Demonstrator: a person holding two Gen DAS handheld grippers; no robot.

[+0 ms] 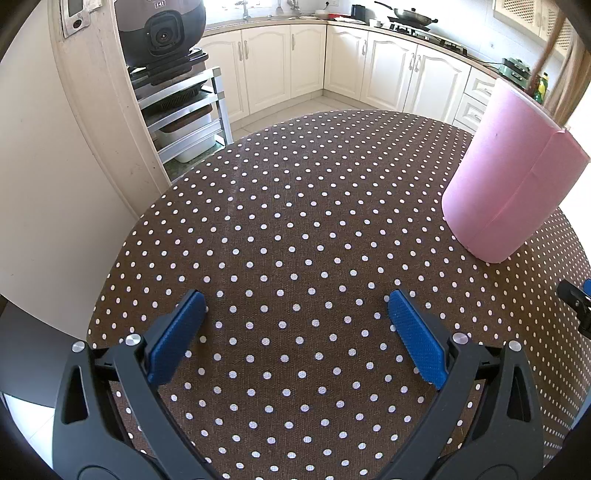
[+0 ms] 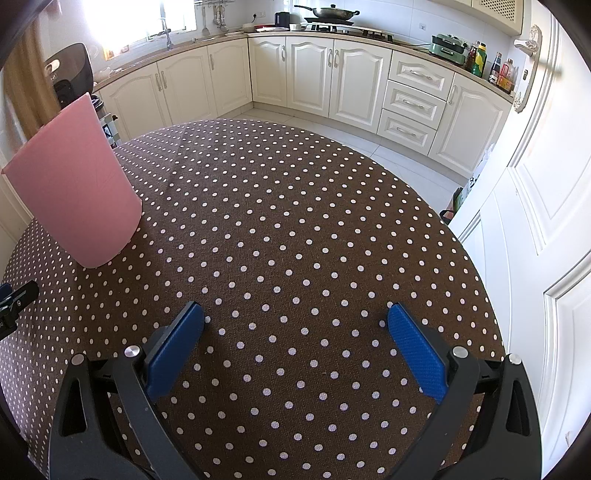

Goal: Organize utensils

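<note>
A tall pink holder (image 1: 513, 177) stands on the brown polka-dot table (image 1: 295, 206), at the right in the left wrist view and at the left (image 2: 75, 184) in the right wrist view. Something brown sticks out of its top (image 1: 546, 48), blurred; what it is I cannot tell. My left gripper (image 1: 295, 302) is open above bare cloth, well short and to the left of the holder. My right gripper (image 2: 295, 314) is open too, over bare cloth (image 2: 295, 221) right of the holder. No loose utensils show on the table. Each gripper's tip peeks in at the other view's edge.
A cream wall (image 1: 44, 166) and a metal rack with an appliance (image 1: 173, 74) stand left of the table. White doors (image 2: 535, 221) stand close on its right. Cream kitchen cabinets (image 2: 332, 74) and a stove with a pan (image 2: 332, 14) line the far side.
</note>
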